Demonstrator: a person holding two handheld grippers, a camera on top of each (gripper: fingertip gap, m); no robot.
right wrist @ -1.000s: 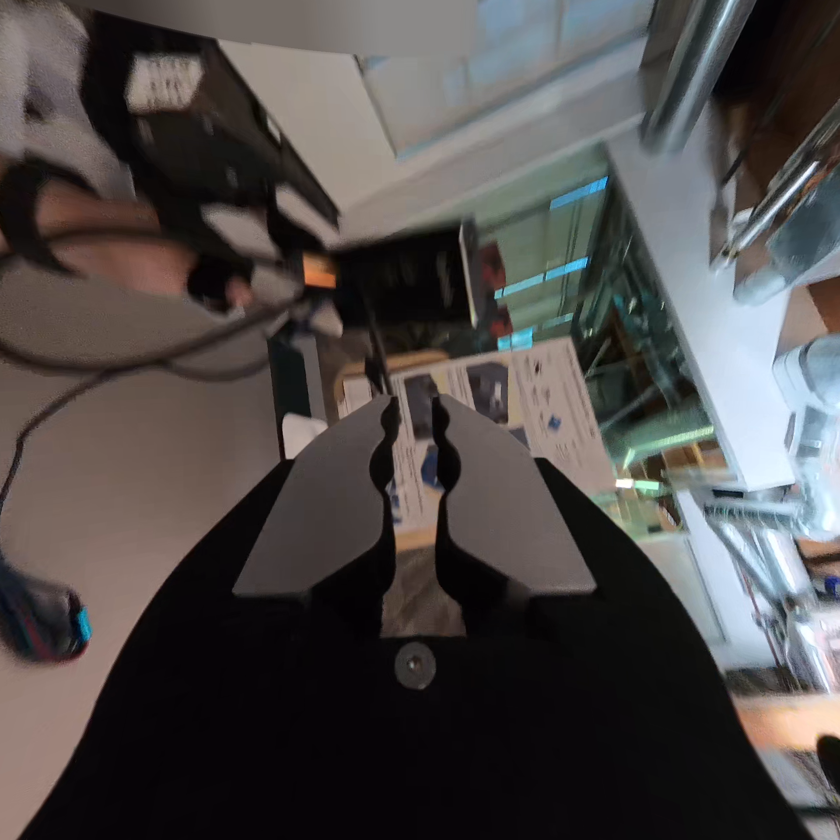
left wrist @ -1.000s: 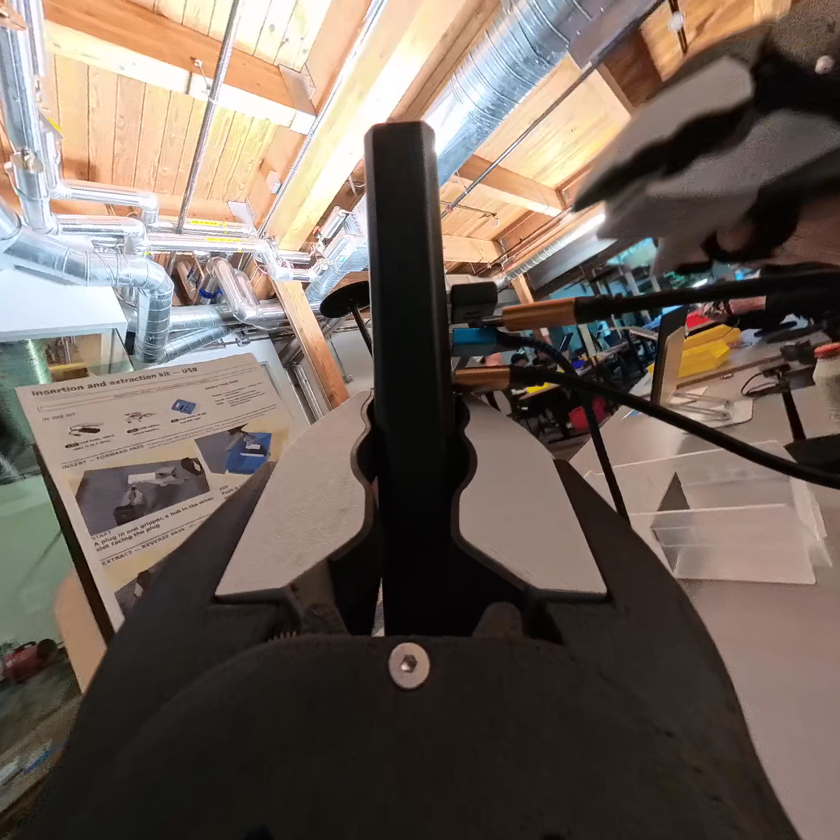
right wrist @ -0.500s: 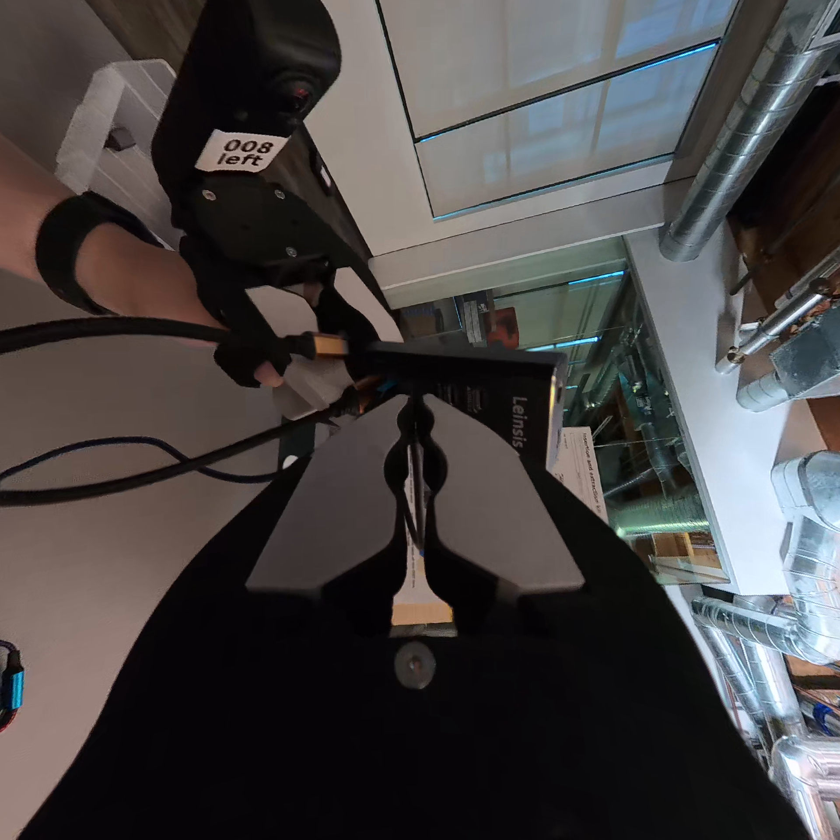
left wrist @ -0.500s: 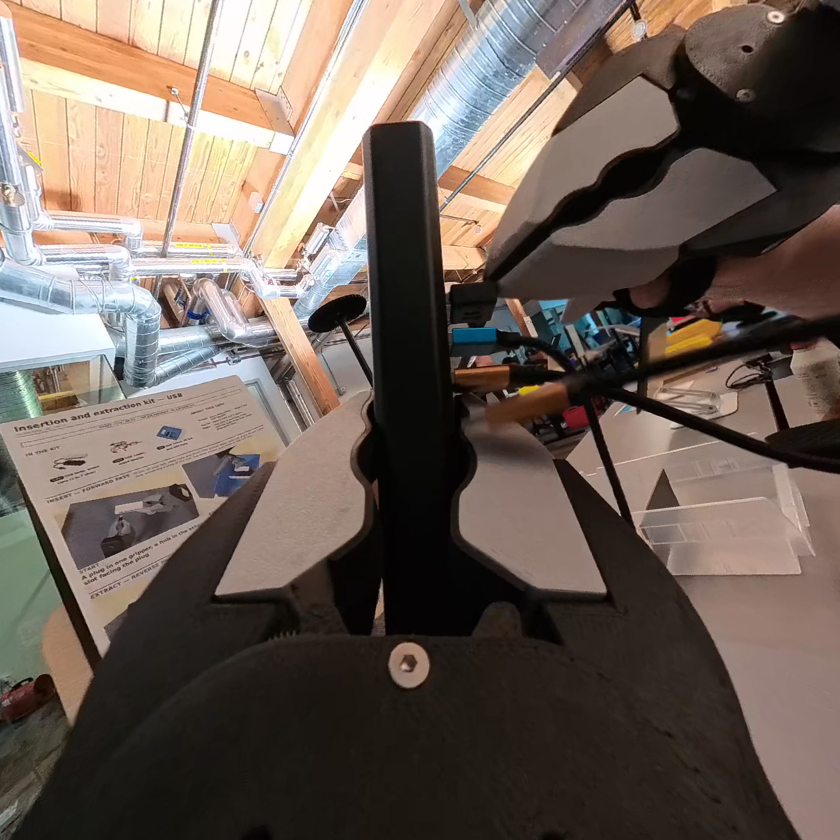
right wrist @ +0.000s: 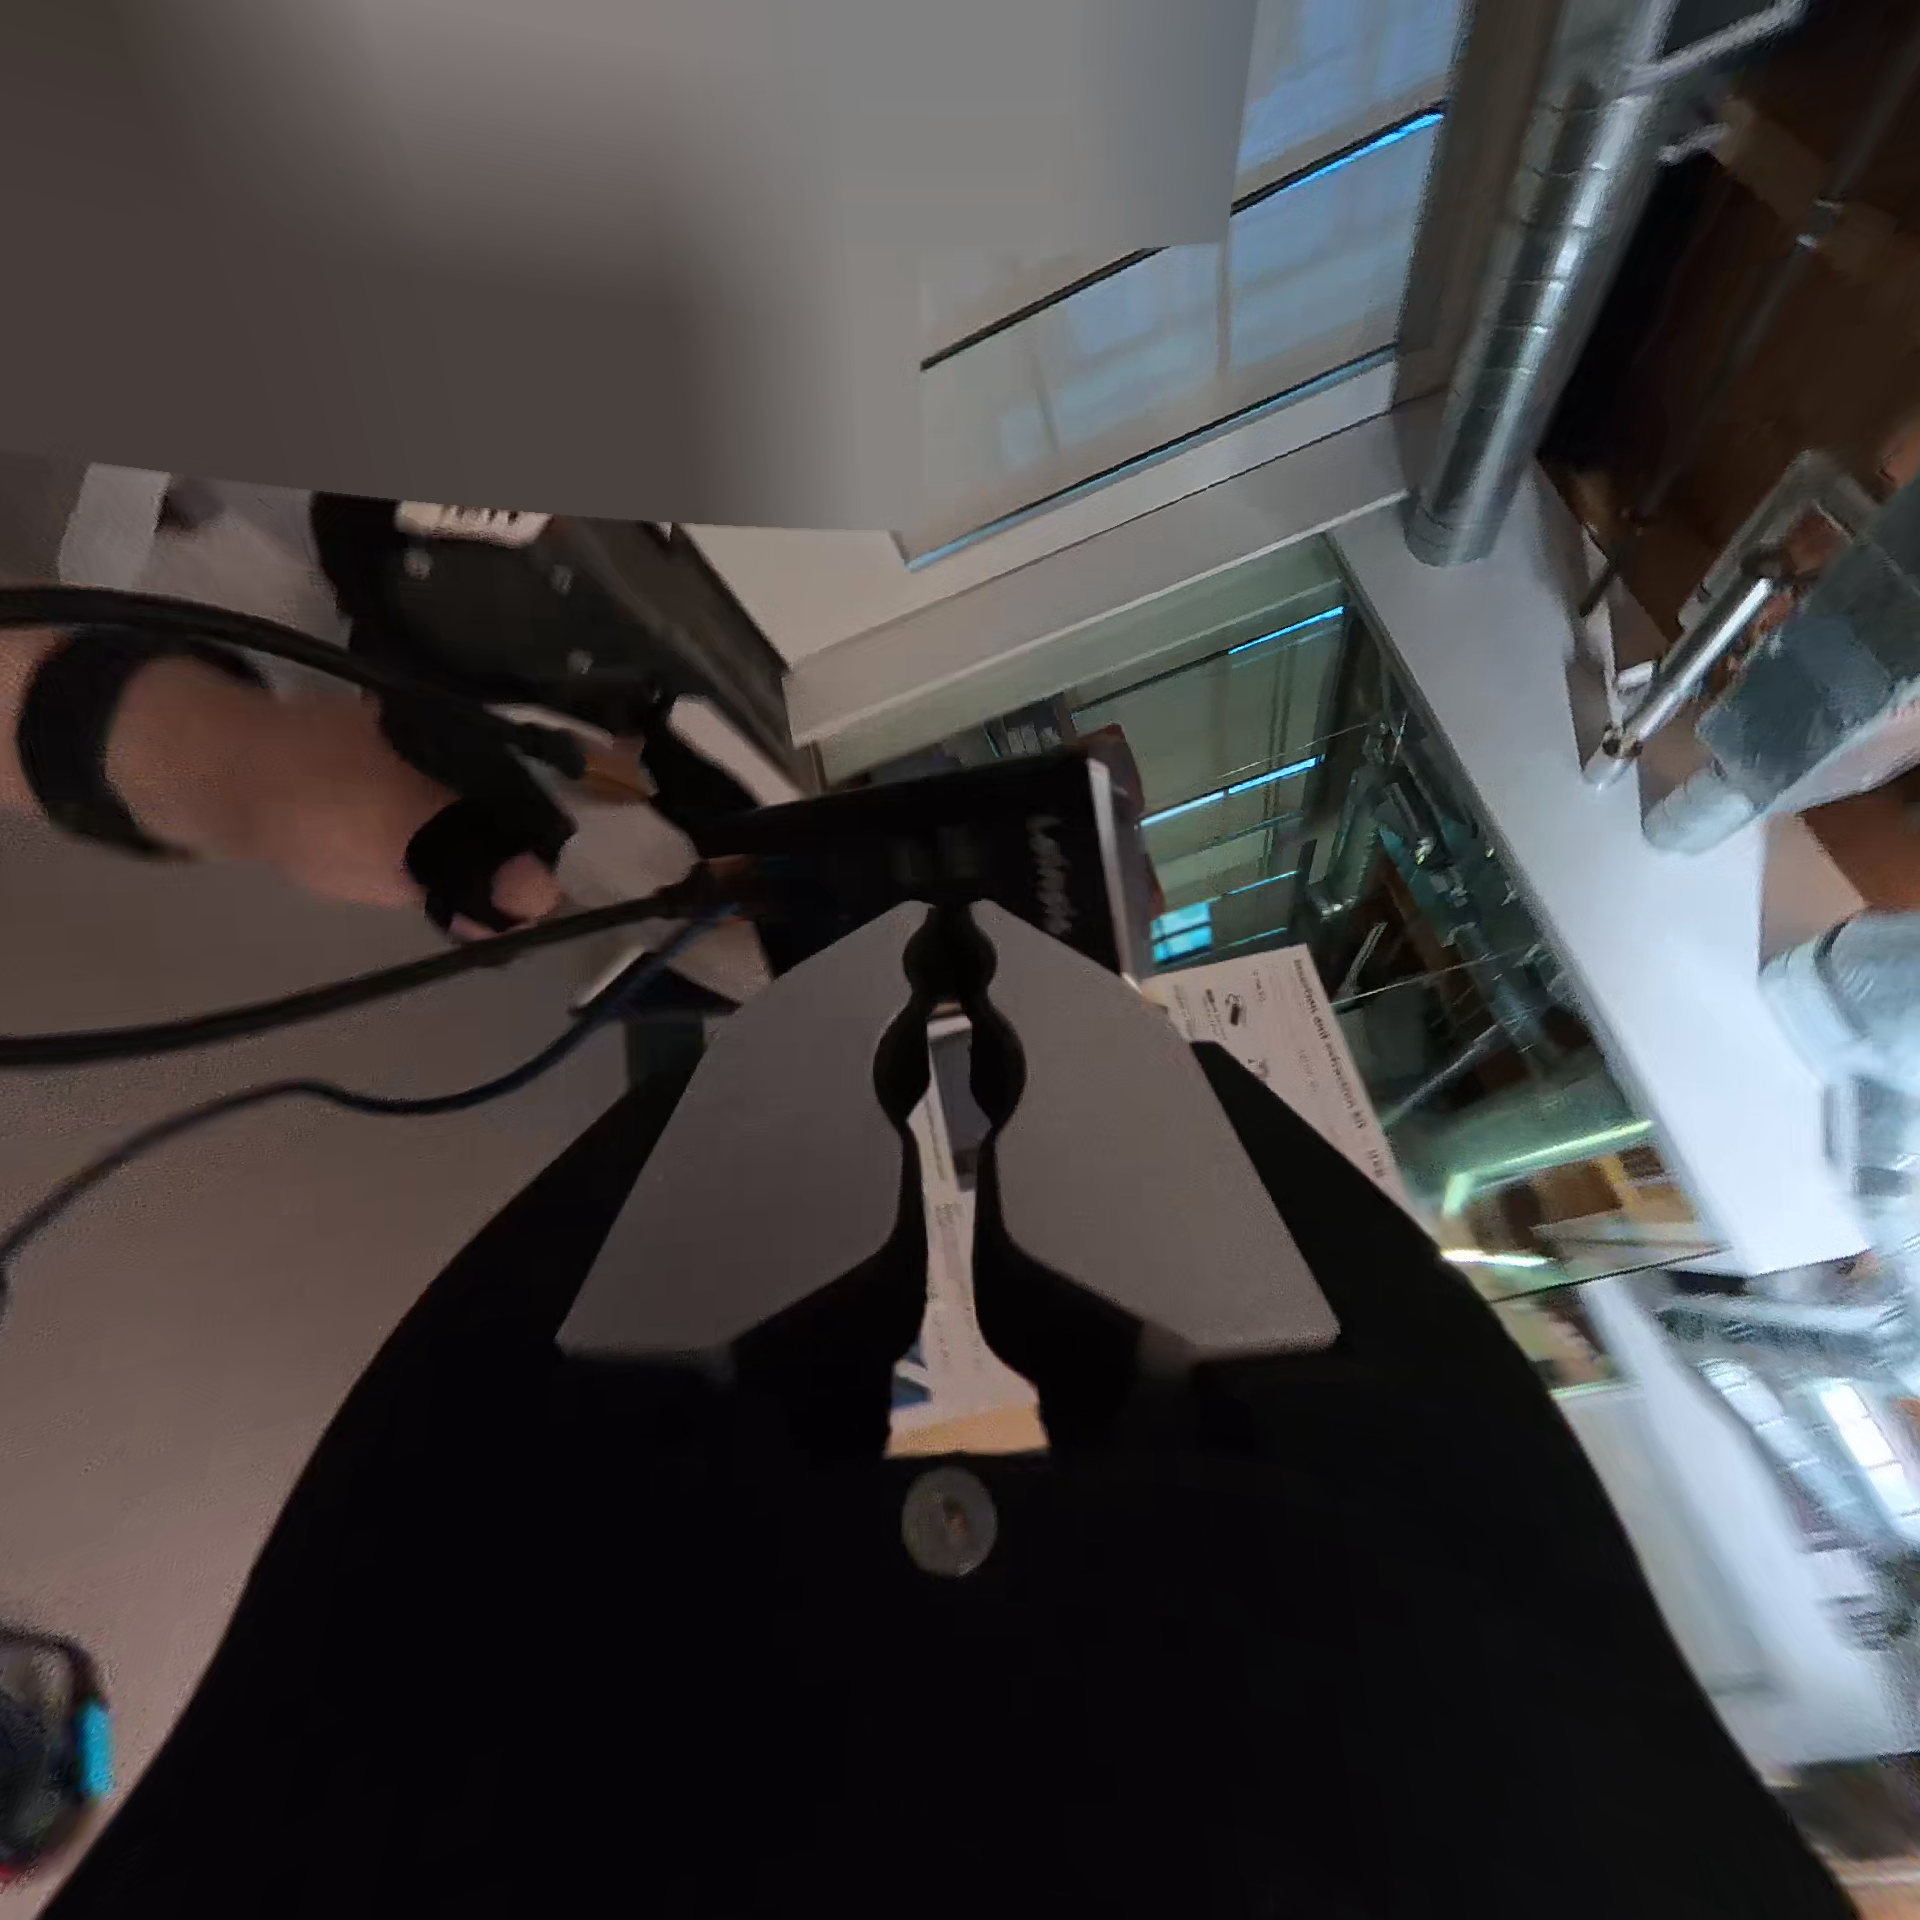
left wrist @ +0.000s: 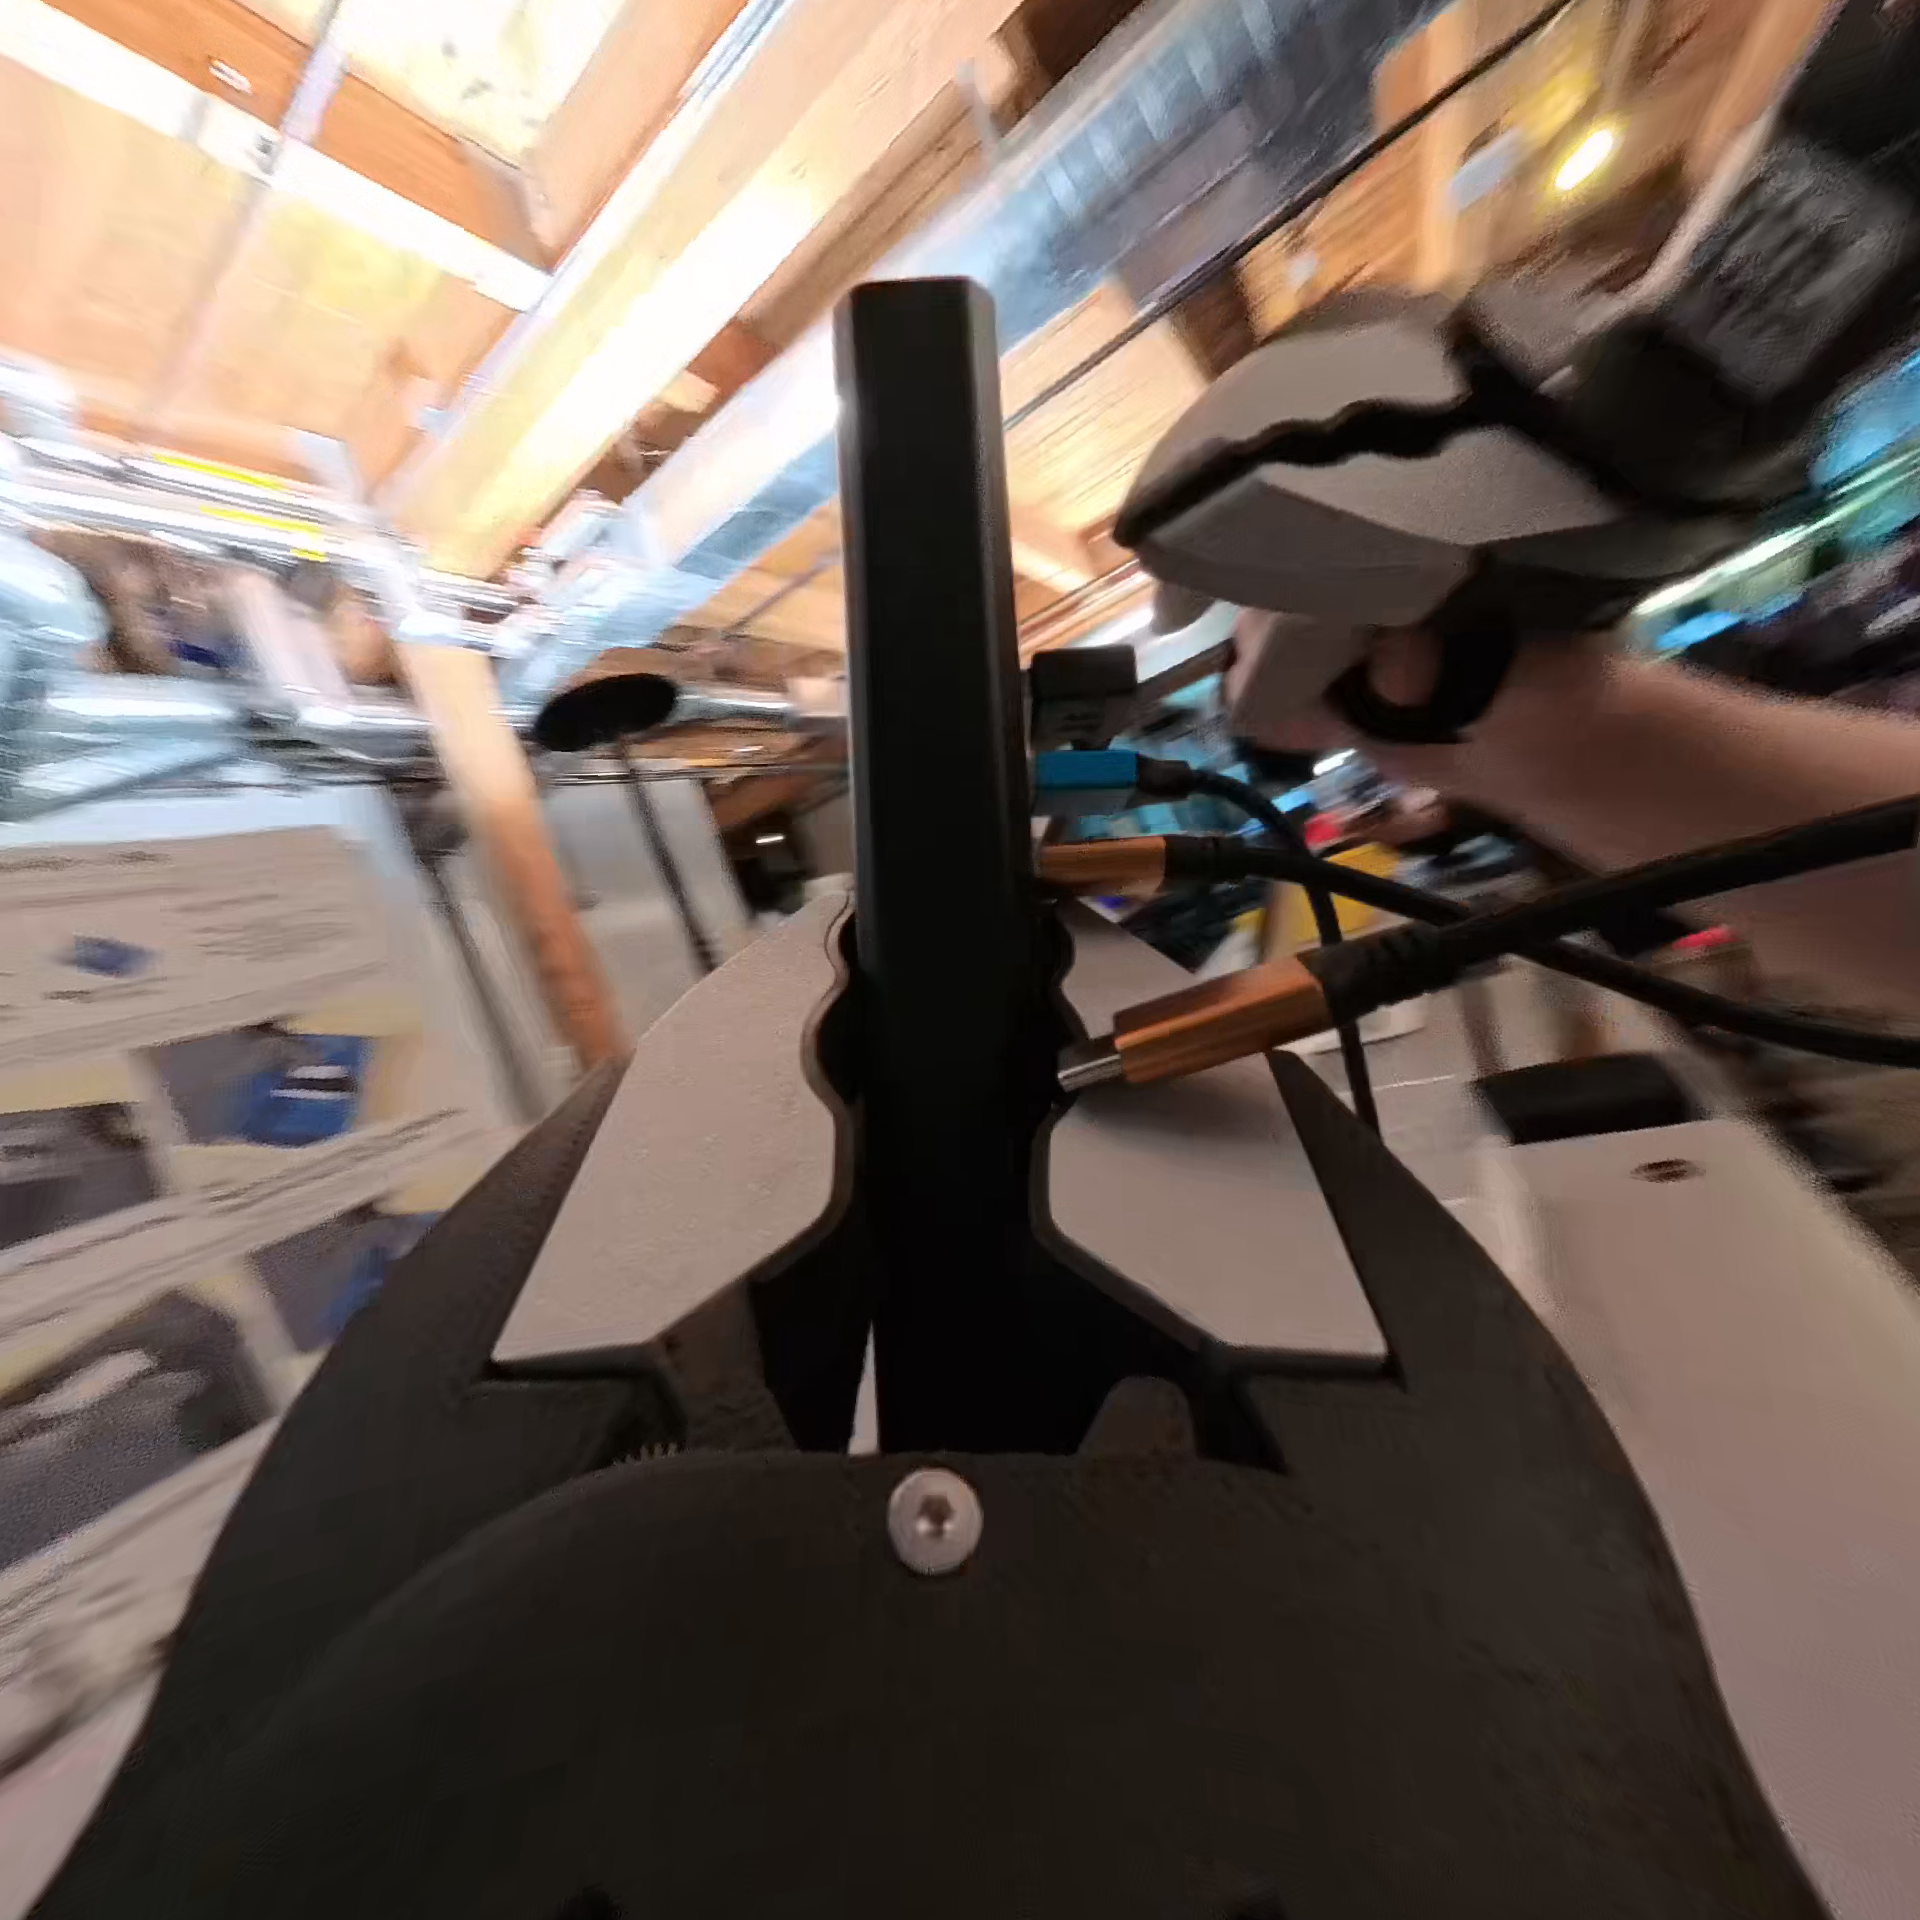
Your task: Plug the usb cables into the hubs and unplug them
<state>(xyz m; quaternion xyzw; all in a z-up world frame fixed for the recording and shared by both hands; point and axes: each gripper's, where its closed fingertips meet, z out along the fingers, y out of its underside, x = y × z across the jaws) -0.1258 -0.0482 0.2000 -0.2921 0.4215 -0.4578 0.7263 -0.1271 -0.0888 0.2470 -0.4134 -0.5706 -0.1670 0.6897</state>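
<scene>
A: Start closest in. What is the left gripper doing?

B: Its two grey fingers are clamped on a slim black rectangular USB hub, which stands upright between them and rises well past the fingertips.

A: And on the hub's side?

B: To the right of the gripper, three plugs sit in the hub's edge: a black plug topmost, a blue plug under it, then a copper-coloured metal plug lowest. Each trails a dark cable to the right.

A: Any plug loose?

B: Yes. A second copper-sleeved plug on a thick black cable hangs just beside the left gripper's right finger, its silver tip pointing at the hub's lower edge, close to it but apart from it.

A: Where is the right gripper?

B: In the left wrist view the right gripper hovers above and to the right of the hub, held by a hand in a black fingerless glove. Its own camera shows its fingers nearly together with a narrow gap, nothing between them, tips aimed at the hub's broad face.

A: Farther off?

B: Beyond the left gripper on the left, a blurred white instruction sheet stands on the grey table, under a wooden ceiling with silver ducts.
</scene>
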